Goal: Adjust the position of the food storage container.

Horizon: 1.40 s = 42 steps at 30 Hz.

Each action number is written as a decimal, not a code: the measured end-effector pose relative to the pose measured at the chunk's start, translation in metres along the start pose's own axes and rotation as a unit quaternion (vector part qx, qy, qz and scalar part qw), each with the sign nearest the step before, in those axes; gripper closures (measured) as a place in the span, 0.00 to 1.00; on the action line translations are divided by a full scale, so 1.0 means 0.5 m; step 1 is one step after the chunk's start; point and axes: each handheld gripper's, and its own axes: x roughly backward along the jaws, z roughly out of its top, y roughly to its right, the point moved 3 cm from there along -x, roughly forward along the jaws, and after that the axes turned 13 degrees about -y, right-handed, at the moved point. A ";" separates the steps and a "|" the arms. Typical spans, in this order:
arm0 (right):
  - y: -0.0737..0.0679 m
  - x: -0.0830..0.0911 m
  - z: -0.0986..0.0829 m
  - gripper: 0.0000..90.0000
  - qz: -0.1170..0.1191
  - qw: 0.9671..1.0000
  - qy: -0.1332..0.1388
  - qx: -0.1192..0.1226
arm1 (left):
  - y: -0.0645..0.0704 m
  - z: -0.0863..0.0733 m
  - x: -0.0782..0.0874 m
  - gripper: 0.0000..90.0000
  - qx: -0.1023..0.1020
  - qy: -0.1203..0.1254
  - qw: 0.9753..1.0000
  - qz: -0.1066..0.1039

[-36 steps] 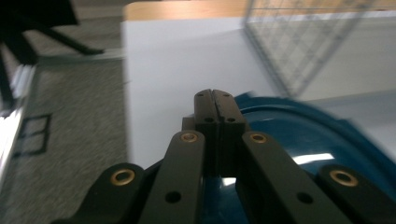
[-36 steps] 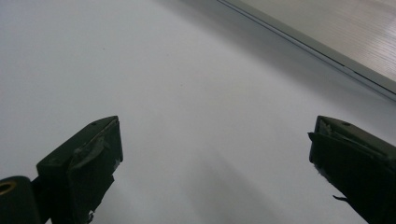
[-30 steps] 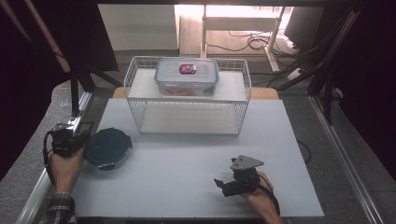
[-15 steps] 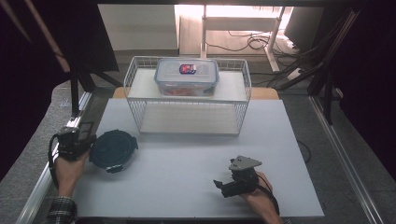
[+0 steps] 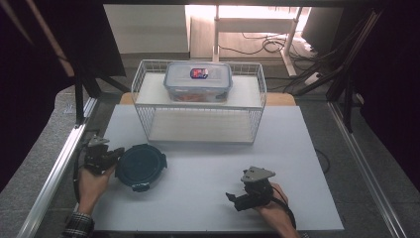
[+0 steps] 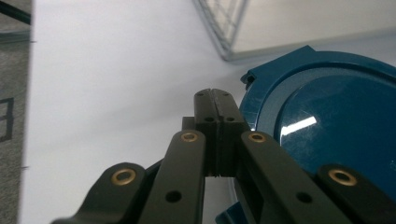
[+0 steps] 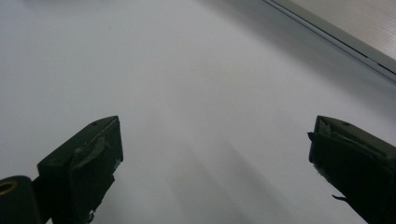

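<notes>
The left gripper [image 6: 215, 100] is seen with jaws pressed together, empty, just beside the blue lid [image 6: 334, 121]. The right gripper [image 7: 212, 163] rests with jaws wide apart over bare worktop [image 7: 187, 70]. For a sound grasp, the left jaws should be parted and the lid's rim straddled squarely.

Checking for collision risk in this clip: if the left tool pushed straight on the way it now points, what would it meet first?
Probably nothing at once: the left tool, shut, points past the blue round lid's edge over bare white table. Farther ahead stands the wire basket; depth is unclear.
</notes>
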 end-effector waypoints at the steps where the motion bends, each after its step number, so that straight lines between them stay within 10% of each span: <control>1: 0.000 0.000 0.000 0.03 0.000 1.000 0.000 0.000 | 0.016 0.001 -0.001 1.00 -0.009 -0.004 1.000 -0.001; 13: -0.003 -0.005 -0.002 0.03 0.001 1.000 -0.008 0.008 | 0.119 0.011 -0.019 1.00 -0.065 -0.015 0.997 -0.034; 15: -0.002 -0.004 -0.002 0.03 0.000 1.000 -0.008 0.007 | 0.110 0.012 -0.015 1.00 -0.055 -0.006 0.997 -0.058; 23: 0.003 0.001 -0.005 0.03 -0.002 1.000 -0.002 0.000 | 0.064 -0.041 0.010 1.00 -0.012 -0.022 0.999 -0.033; 30: 0.000 0.000 -0.005 0.03 -0.002 1.000 -0.004 0.005 | 0.099 -0.089 0.000 1.00 -0.020 -0.066 0.996 -0.058; 42: -0.002 -0.005 -0.003 0.03 -0.004 1.000 -0.008 0.004 | 0.135 -0.076 -0.012 1.00 -0.019 -0.069 0.994 -0.082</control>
